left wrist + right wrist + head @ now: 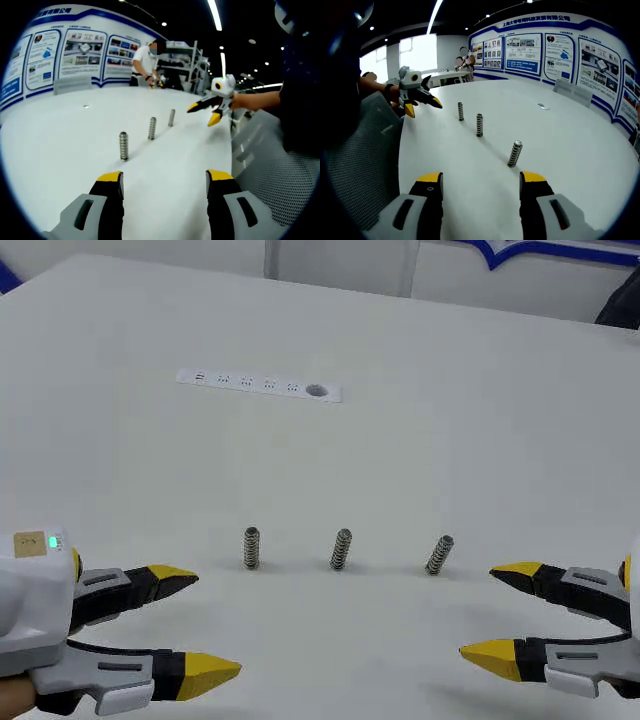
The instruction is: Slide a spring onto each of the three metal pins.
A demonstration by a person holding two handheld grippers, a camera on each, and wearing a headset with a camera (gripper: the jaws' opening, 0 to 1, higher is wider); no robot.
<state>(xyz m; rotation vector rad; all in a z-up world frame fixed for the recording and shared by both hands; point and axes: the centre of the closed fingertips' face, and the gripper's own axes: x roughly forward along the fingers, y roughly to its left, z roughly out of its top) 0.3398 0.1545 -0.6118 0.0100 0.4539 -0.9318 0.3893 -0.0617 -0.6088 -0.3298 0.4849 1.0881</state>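
The left spring (251, 547), middle spring (341, 549) and right spring (440, 554) stand in a row on the white table (450, 440), the right one leaning slightly. In front of them, my left gripper (215, 623) and right gripper (477, 612) hover with jaws spread, holding nothing. A power strip (258, 385) lies farther back.

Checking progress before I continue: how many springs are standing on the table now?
3, standing in a row on the table: left spring, middle spring and right spring, which leans. None looks hidden.
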